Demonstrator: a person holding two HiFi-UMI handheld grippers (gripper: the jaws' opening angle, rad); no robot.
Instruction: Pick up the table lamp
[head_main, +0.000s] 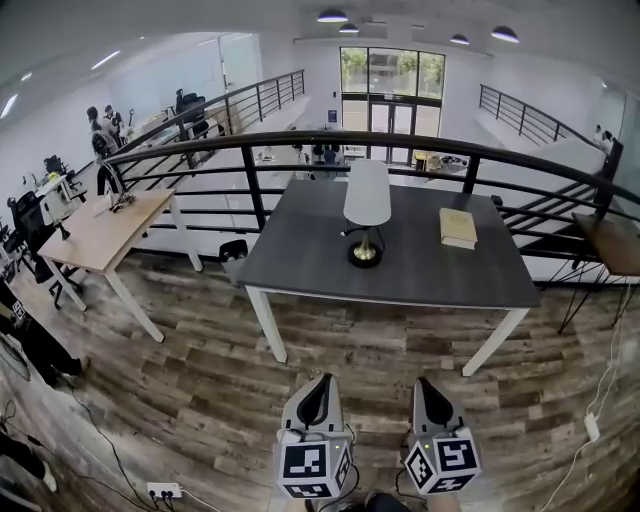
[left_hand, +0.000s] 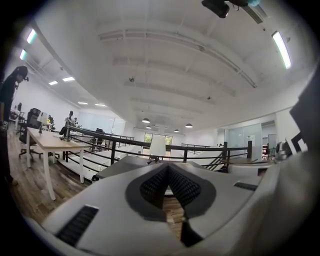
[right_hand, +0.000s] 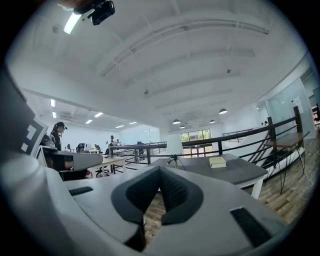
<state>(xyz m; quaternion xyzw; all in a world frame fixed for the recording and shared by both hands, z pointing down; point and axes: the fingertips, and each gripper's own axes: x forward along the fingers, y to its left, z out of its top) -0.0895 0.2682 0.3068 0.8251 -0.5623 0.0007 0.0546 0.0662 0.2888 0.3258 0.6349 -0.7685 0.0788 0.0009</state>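
Left gripper (head_main: 321, 384): its jaws are sitting clenched together, gripping nothing; it is hovering over the wood floor (head_main: 200, 390), well short of the table

Right gripper (head_main: 429, 386): its jaws are likewise pressing shut on nothing; it is hanging just beside the left one

Table lamp (head_main: 367, 200): it is standing upright near the middle of the dark table (head_main: 300, 255); neither gripper is touching it

Book (head_main: 458, 227): it is lying flat to the lamp's right, apart from it

Railing (head_main: 250, 140): it is curving behind the table

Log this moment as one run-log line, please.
phase: pre-grasp | left gripper: shut, empty | right gripper: shut, empty | table lamp: upright on dark table, untouched | book: same table, right of lamp
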